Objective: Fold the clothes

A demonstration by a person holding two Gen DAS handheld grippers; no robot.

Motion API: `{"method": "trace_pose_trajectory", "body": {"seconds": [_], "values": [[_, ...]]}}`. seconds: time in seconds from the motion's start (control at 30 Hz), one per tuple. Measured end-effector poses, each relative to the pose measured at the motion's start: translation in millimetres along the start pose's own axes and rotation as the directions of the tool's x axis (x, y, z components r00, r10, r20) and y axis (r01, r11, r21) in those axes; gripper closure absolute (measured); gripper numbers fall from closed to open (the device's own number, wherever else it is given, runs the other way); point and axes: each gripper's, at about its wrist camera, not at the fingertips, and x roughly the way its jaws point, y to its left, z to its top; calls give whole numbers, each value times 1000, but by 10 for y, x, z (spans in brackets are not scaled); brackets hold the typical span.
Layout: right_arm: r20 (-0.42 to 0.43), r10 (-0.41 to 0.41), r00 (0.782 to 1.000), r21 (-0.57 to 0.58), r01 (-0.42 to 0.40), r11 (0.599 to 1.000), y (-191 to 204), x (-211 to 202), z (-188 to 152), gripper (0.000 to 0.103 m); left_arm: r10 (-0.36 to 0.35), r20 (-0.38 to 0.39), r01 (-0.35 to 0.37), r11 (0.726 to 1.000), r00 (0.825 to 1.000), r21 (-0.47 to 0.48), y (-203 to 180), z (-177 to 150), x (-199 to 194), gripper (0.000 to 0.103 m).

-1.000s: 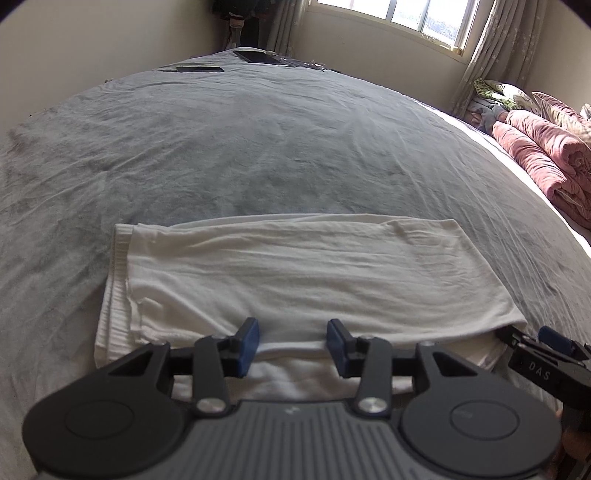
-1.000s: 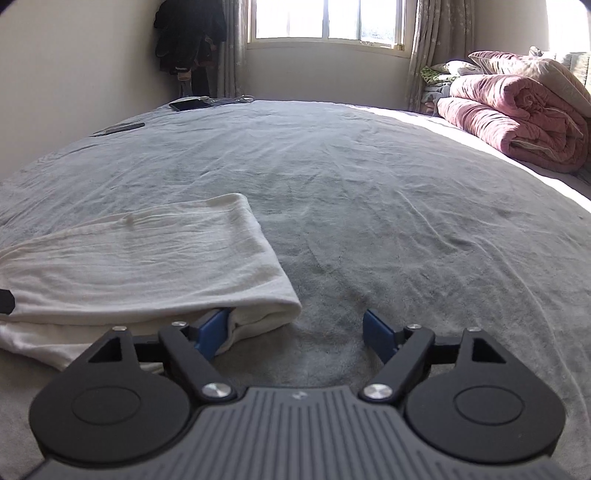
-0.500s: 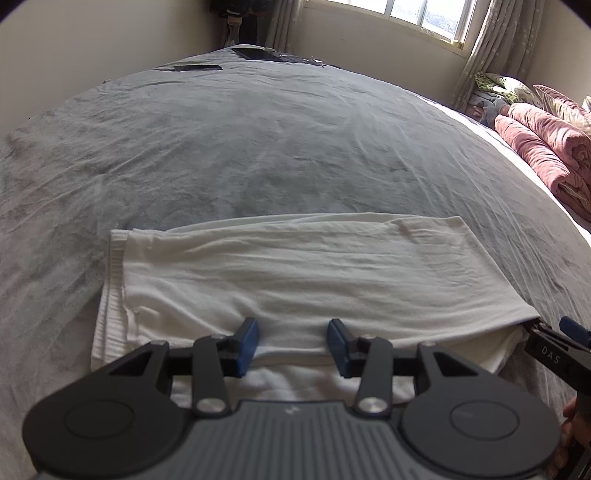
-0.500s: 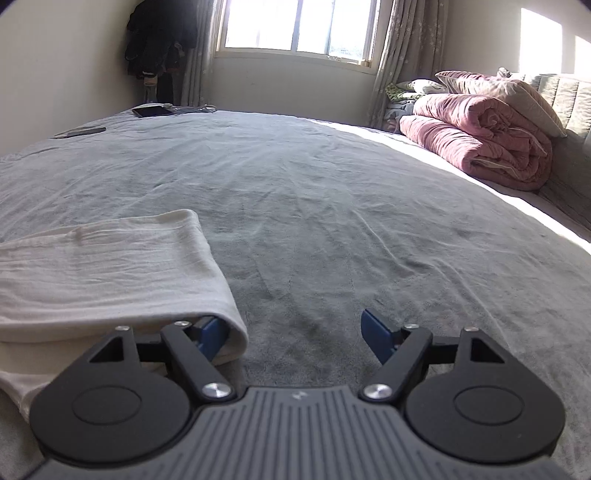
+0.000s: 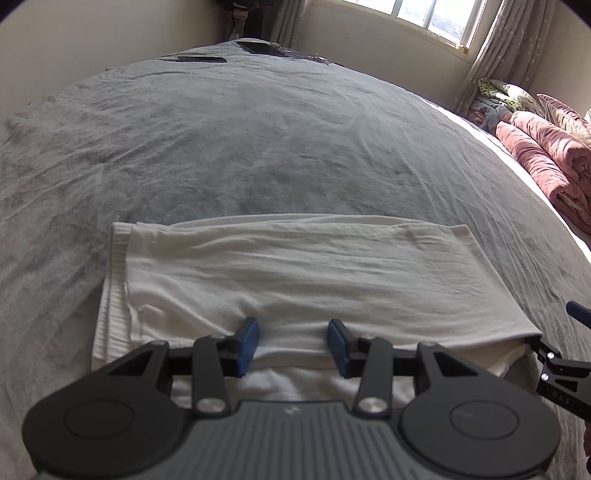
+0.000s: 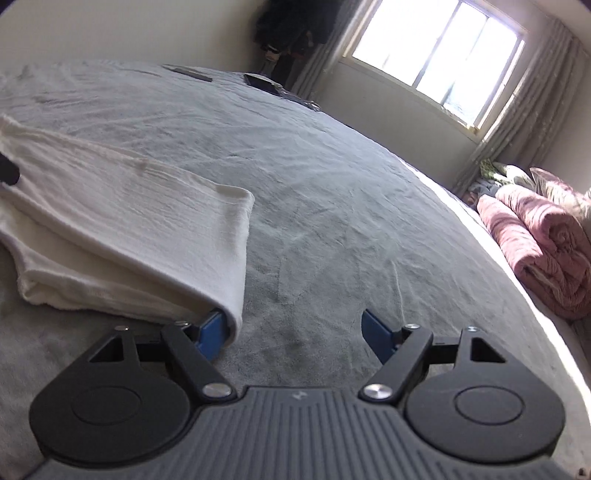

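Observation:
A white garment lies folded in a long band across the near part of the grey bed cover. My left gripper is open at its near edge, and the upper layer's hem runs between the two blue fingers. My right gripper is open wide at the garment's right end. Its left fingertip sits tucked under the raised corner of the upper layer, while its right fingertip hangs over bare bed. The right gripper's tip also shows at the garment's right corner in the left wrist view.
A rolled pink quilt lies along the bed's right side under the window. Two dark flat objects rest at the bed's far end. Dark clothing hangs in the far corner. Walls close the left and far sides.
The right gripper has rolled and swung left, with the garment's right corner now draped over its left finger and lifted. The left gripper has stayed open at the near hem.

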Motion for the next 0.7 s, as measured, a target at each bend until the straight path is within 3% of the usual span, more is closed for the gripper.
{"method": "trace_pose_trajectory", "body": {"seconds": [0.17, 0.33, 0.7], "values": [[39, 75, 996, -186, -67, 980, -126, 30, 10, 24, -1, 0, 1, 1000, 1000, 0, 6, 0, 5, 60], [99, 64, 993, -428, -16, 904, 22, 89, -74, 23, 2, 0, -2, 1000, 1000, 7, -2, -4, 8, 60], [223, 42, 974, -593, 101, 799, 184, 1, -306, 22, -1, 0, 1, 1000, 1000, 25, 0, -40, -32, 60]]}}
